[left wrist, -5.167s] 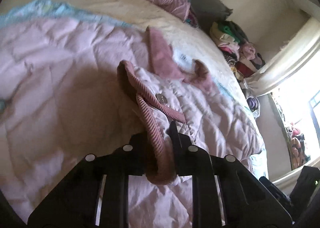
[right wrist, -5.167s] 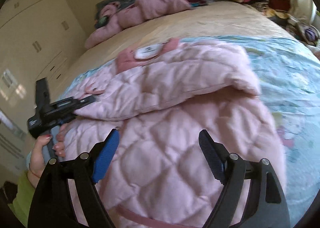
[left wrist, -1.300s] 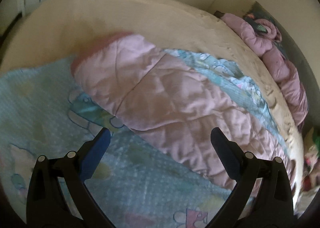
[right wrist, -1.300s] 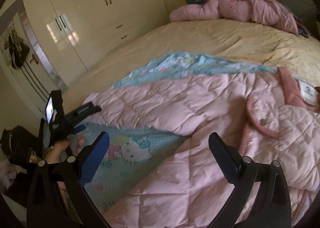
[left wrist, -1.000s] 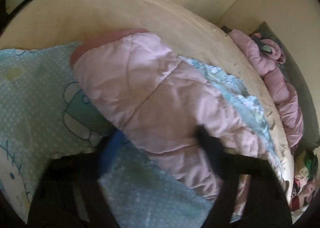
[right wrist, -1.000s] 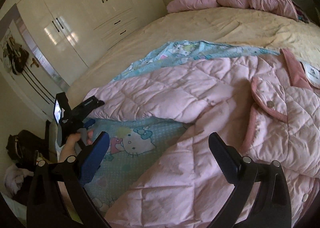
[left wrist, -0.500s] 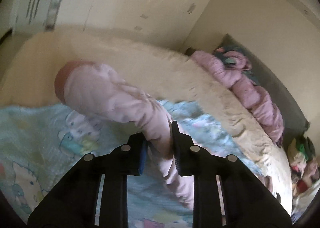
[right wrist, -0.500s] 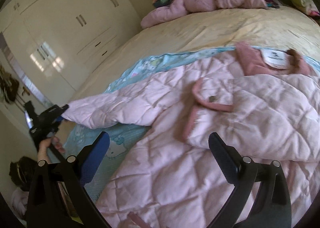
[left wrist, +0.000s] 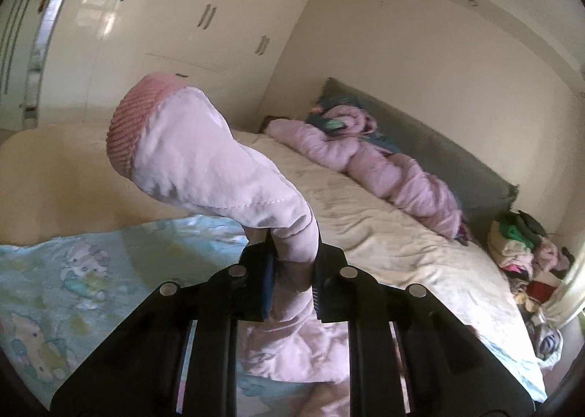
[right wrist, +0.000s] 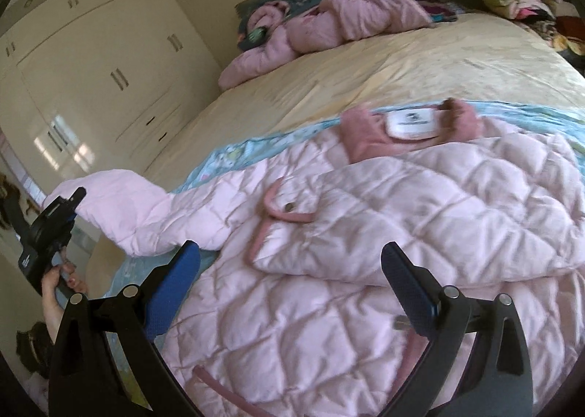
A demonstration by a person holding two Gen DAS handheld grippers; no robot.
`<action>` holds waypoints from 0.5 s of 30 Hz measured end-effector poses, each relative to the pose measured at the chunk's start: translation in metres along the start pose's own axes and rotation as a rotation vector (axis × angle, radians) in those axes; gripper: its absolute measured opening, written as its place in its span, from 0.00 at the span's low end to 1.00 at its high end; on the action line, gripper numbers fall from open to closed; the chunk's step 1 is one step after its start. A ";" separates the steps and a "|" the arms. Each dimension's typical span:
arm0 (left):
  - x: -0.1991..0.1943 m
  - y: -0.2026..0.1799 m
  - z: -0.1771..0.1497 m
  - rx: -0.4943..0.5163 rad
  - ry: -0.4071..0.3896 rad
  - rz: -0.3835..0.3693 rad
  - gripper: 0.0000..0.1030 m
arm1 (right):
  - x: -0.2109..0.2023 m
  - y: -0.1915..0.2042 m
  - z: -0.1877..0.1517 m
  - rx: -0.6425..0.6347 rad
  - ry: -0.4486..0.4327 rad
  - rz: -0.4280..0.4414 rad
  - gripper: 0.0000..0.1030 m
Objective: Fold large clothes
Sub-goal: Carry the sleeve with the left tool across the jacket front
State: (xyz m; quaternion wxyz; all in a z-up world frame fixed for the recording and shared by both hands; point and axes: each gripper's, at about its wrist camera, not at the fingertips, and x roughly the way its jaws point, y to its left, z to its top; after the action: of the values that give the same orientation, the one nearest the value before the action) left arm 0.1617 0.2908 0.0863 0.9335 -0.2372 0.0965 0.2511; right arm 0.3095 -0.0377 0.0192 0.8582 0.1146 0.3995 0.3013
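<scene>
Bed (right wrist: pixel 420 62): cream cover, with a pale blue cartoon sheet (left wrist: pixel 73 270) over its near part; landmark for all entries.

Pink quilted coat (right wrist: pixel 420 219): lies flat on the sheet at the near end of the bed. Long axis runs from the collar (right wrist: pixel 413 128), which points toward the head of the bed, to the hem nearest the camera.

Sleeve (left wrist: pixel 204 164): lifted clear of the bed, ribbed cuff uppermost. Step judged: folding this sleeve inward. Next move calls for carrying it across the coat's body and laying it flat.

Left gripper (left wrist: pixel 292 283): clamped tight on the sleeve.

Right gripper (right wrist: pixel 292 289): jaws wide apart, empty, above the coat.
</scene>
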 end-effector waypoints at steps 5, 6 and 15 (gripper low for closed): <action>-0.009 -0.037 -0.010 0.058 0.007 -0.090 0.08 | -0.028 -0.029 -0.006 0.053 -0.032 -0.028 0.96; -0.012 -0.044 -0.012 0.073 0.004 -0.111 0.08 | -0.034 -0.037 -0.009 0.068 -0.036 -0.036 0.96; -0.048 -0.102 -0.040 0.217 0.001 -0.310 0.08 | -0.072 -0.084 -0.031 0.163 -0.061 -0.071 0.96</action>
State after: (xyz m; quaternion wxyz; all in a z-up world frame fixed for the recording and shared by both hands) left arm 0.1705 0.1728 0.1059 0.9810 -0.1473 0.0860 0.0922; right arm 0.2861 -0.1500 0.0069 0.8679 0.1787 0.4003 0.2337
